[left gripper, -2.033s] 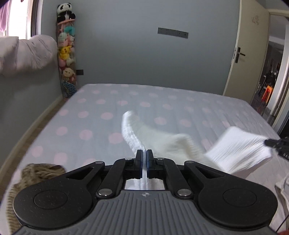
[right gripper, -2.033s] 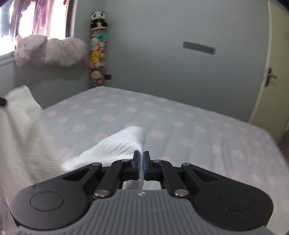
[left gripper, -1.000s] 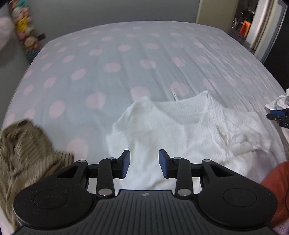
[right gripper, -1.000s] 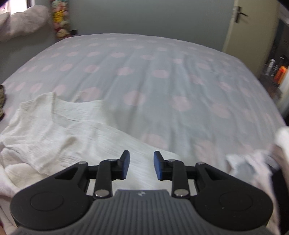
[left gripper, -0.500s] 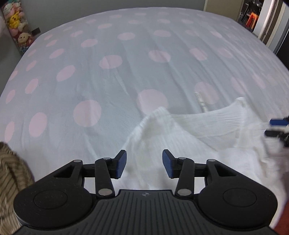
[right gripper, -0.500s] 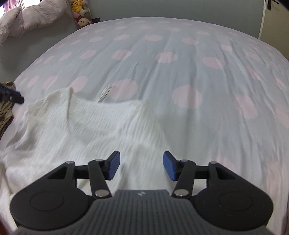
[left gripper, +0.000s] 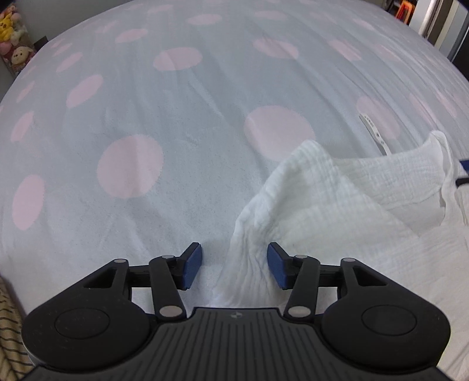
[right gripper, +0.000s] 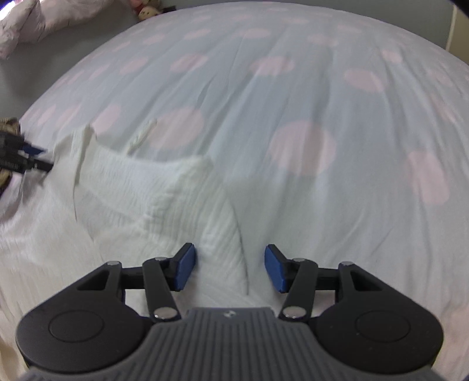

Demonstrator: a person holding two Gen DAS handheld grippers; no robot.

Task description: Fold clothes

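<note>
A white crinkled garment (left gripper: pixel 351 205) lies spread on the bed with the pink-dotted sheet (left gripper: pixel 132 164). In the left wrist view a raised fold at its left edge runs between the blue pads of my left gripper (left gripper: pixel 234 263). Those jaws are opening and do not press the cloth. In the right wrist view the garment (right gripper: pixel 132 187) fills the left half. Its right edge lies between the pads of my right gripper (right gripper: pixel 230 266), which stands open close over the cloth. Each gripper's tip shows at the edge of the other's view.
A white care label (left gripper: pixel 373 133) sticks out past the garment's far edge. A brown striped garment (left gripper: pixel 8 337) lies at the bed's near left. Plush toys (left gripper: pixel 11 44) stand by the left wall, and a doorway (left gripper: pixel 433 23) is at the far right.
Both grippers, shut on the lifted garment two seconds ago, have let it go onto the bed. Since then they have opened wider and sunk close over its left and right edges.
</note>
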